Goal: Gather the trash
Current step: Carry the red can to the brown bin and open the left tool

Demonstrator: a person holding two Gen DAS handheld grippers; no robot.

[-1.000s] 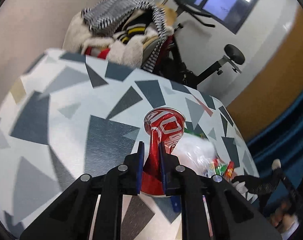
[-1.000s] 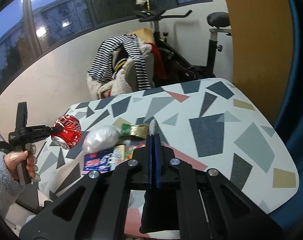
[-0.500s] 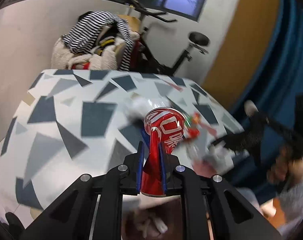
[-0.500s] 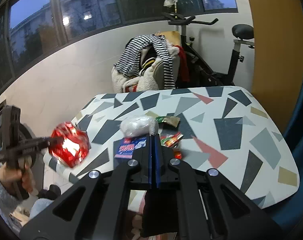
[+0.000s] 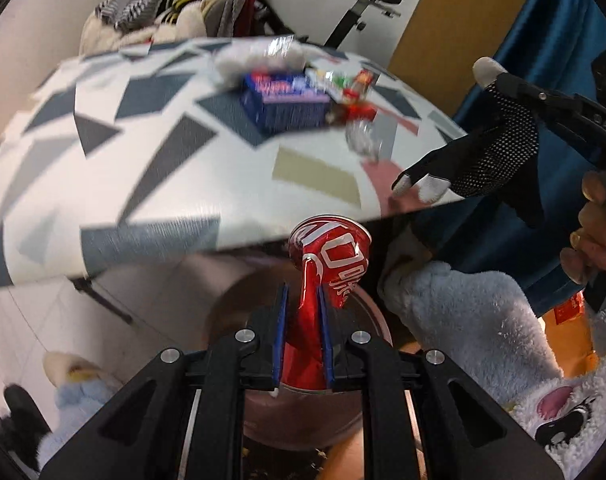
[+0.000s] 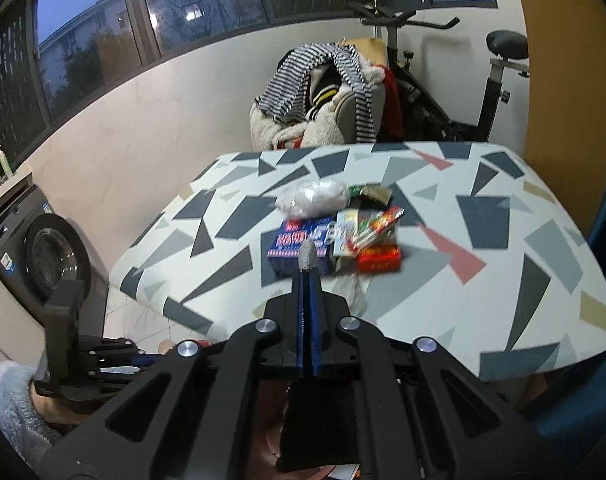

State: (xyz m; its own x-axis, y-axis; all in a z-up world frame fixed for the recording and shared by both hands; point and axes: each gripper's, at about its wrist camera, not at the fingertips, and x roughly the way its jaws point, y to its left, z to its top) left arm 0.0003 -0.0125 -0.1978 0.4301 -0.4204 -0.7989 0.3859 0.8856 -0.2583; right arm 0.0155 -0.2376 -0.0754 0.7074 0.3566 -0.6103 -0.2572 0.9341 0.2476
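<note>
A crushed red can (image 5: 329, 256) is pinched between the fingers of my left gripper (image 5: 303, 300). It hangs off the table's near edge, above a round brown bin (image 5: 231, 308) on the floor. My right gripper (image 6: 307, 276) is shut on a black dotted glove (image 5: 491, 148), whose grey fingertip pokes out past the jaws. It hovers at the near edge of the patterned table (image 6: 483, 280). On that table lies a trash pile: a blue box (image 6: 299, 244), a white plastic bag (image 6: 313, 198), a red packet (image 6: 379, 258) and coloured wrappers (image 6: 367, 228).
A washing machine (image 6: 43, 256) stands left of the table. Behind it are a chair heaped with clothes (image 6: 327, 92) and an exercise bike (image 6: 495, 80). A blue curtain (image 5: 563, 40) hangs to the right. A person's fluffy pale-blue sleeve (image 5: 463, 320) lies beside the bin.
My left gripper has carried the can off the table's edge and down over the brown bin. The right gripper has drifted sideways, still holding the glove.
</note>
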